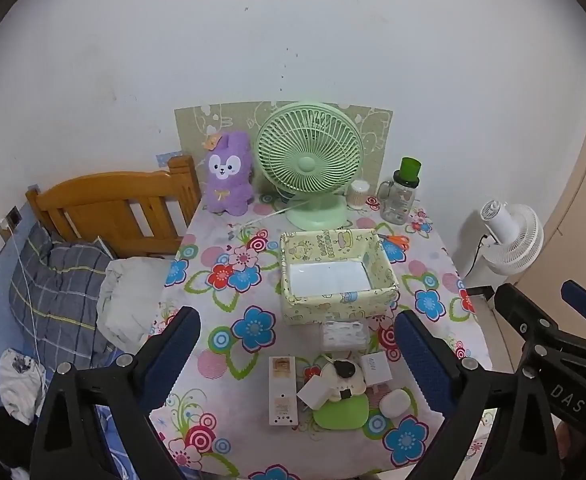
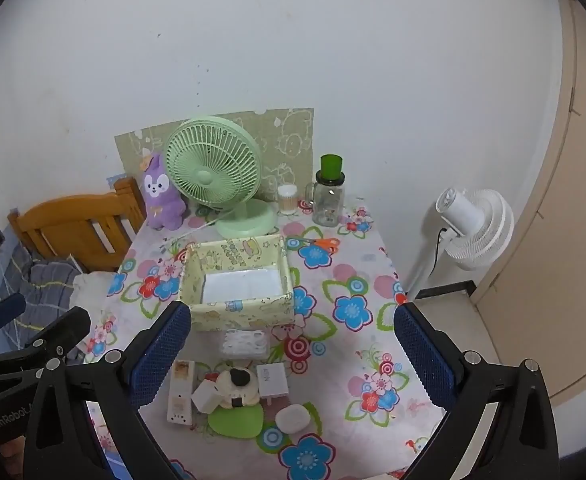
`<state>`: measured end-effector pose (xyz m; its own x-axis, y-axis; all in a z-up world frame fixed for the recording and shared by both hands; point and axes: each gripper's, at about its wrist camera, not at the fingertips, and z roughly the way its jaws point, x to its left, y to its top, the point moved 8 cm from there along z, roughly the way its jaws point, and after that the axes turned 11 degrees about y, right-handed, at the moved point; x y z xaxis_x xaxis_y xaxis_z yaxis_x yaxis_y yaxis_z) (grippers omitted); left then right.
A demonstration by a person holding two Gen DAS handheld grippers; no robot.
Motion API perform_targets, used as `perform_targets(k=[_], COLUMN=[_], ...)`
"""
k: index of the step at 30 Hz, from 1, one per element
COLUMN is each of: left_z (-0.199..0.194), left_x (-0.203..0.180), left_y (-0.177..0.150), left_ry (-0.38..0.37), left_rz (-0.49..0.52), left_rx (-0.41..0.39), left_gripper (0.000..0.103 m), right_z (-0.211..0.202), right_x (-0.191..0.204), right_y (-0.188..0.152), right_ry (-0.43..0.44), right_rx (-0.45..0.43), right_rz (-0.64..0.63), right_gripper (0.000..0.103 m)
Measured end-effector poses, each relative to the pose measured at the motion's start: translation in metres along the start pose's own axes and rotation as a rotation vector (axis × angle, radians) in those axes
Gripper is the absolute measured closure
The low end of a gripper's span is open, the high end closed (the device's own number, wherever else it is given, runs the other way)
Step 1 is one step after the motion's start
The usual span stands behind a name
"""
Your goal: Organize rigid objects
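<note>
I hold both grippers above the table's near edge, left gripper (image 1: 297, 354) and right gripper (image 2: 293, 354), jaws spread wide and empty. The small items (image 1: 335, 388) lie clustered on the flowered tablecloth (image 1: 221, 392), just before the empty box (image 1: 335, 276).

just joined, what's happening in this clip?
A person holds a two-finger claw in each hand over a table with a flowered cloth. Both the left claw and the right claw are open and hold nothing. Small items, including a white oval case and a flat green pad, lie in front of the pale yellow patterned box, which looks empty. Nothing looks sorted yet.
</note>
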<state>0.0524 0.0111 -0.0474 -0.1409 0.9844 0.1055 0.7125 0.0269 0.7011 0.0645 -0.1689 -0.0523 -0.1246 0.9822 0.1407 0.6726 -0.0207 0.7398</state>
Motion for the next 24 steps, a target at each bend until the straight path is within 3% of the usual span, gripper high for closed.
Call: perform_targets(k=[24], left_z=[0.0061], left_x=[-0.0057], left_y=[-0.0001], left_ry=[0.014], left_rz=[0.005], left_rx=[-0.006], left_gripper=[0.005], right_z=[0.0066], right_x=[-0.0038], right_y=[0.0028], right_ry=[-0.006], right_rx=[0.006], right_rz=[0.014], right_gripper=[0.000])
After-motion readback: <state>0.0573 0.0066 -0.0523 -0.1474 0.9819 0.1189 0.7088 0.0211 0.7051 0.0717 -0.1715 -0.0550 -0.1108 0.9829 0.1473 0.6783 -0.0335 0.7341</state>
